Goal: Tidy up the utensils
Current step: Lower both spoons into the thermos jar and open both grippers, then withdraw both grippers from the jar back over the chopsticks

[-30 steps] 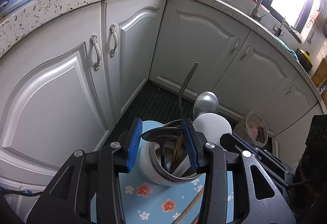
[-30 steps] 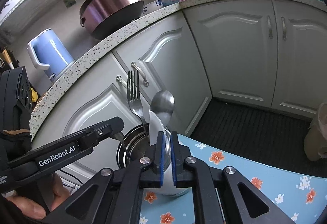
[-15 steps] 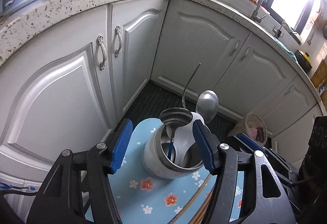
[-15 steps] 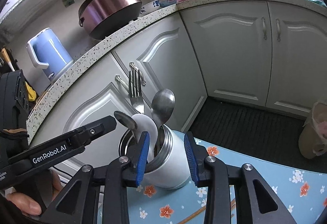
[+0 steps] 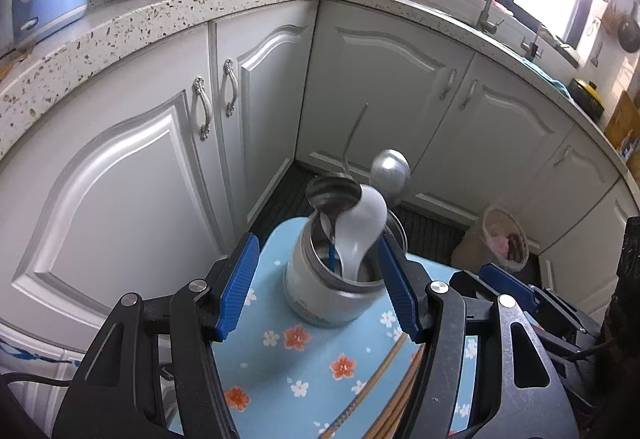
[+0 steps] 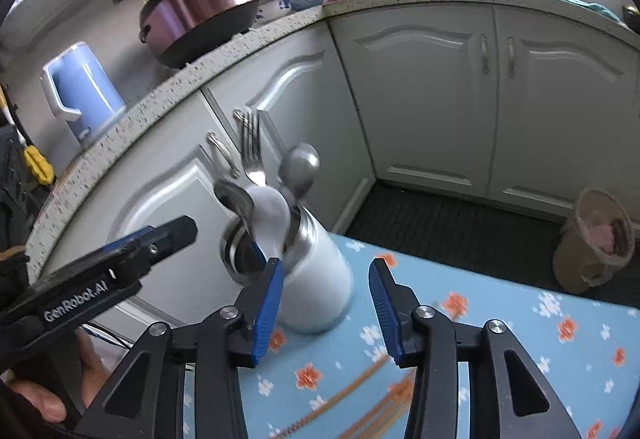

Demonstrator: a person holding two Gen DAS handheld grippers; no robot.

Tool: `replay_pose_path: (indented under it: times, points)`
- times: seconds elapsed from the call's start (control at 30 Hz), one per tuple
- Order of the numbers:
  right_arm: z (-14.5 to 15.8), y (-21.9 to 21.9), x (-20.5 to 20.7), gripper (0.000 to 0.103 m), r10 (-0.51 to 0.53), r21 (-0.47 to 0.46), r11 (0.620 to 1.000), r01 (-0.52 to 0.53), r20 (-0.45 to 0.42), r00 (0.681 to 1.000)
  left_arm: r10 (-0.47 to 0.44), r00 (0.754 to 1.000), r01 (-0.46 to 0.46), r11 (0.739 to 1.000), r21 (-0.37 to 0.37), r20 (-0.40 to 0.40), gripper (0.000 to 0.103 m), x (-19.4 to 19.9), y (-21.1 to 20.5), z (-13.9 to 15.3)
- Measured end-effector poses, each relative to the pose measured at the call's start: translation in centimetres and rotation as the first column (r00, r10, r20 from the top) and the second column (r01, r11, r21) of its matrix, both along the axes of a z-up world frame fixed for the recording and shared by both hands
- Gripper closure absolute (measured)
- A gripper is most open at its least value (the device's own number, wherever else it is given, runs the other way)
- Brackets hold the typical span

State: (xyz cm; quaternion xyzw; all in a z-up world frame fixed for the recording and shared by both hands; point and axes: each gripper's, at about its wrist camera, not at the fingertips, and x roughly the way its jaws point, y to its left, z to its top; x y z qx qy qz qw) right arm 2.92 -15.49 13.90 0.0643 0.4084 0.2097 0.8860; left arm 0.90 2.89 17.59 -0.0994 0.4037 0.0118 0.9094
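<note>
A white utensil holder with a steel rim (image 5: 320,295) (image 6: 316,279) stands upright near the far corner of a blue flowered table (image 5: 320,371) (image 6: 480,335). It holds a white spoon (image 5: 358,231) (image 6: 270,215), a dark ladle (image 5: 334,195) (image 6: 234,199), a steel spoon (image 5: 390,171) (image 6: 299,167) and a fork (image 5: 354,139) (image 6: 252,147). My left gripper (image 5: 318,279) is open, its jaws either side of the holder, touching nothing. My right gripper (image 6: 326,289) is open and empty, just right of the holder. Wooden chopsticks (image 5: 372,391) (image 6: 352,399) lie on the table.
White cabinet doors (image 5: 384,87) wrap around the corner behind the table under a speckled counter (image 5: 120,35). A blue kettle (image 6: 80,91) and a pink pot (image 6: 200,11) sit on the counter. A bin (image 6: 596,243) stands on the dark floor mat at the right.
My right gripper let go of the white spoon into the holder, opened and drew back. My left gripper opened wider off the holder and pulled back too.
</note>
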Motion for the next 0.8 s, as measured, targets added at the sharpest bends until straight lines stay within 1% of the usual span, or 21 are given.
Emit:
replay_pose_path:
  times: [0.33,0.53,0.63,0.8]
  points:
    - [-1.7,-2.0,-3.6,0.06,-0.058,-0.059,0.997,0.055,-0.048,0.997,-0.066,0.997,0.067,0.998,0.021,-0.044,0.042,-3.0,-2.1,-2.3]
    - [-3.2,-3.0,-5.3,0.059,-0.08,-0.103,0.992,0.071,-0.088,0.993,-0.112,0.989,0.113,0.994,0.005,-0.094,0.042,-4.4,-2.9,-4.2]
    - [-4.5,-3.7,-5.8,0.059,-0.098,-0.135,0.987,0.081,-0.123,0.987,-0.138,0.983,0.14,0.99,0.004,-0.124,0.041,-4.9,-3.4,-5.3]
    - [-7.9,-5.2,-6.5,0.059,-0.129,-0.192,0.977,0.089,-0.207,0.97,-0.166,0.968,0.169,0.986,0.001,-0.188,0.041,-5.0,-4.0,-7.8]
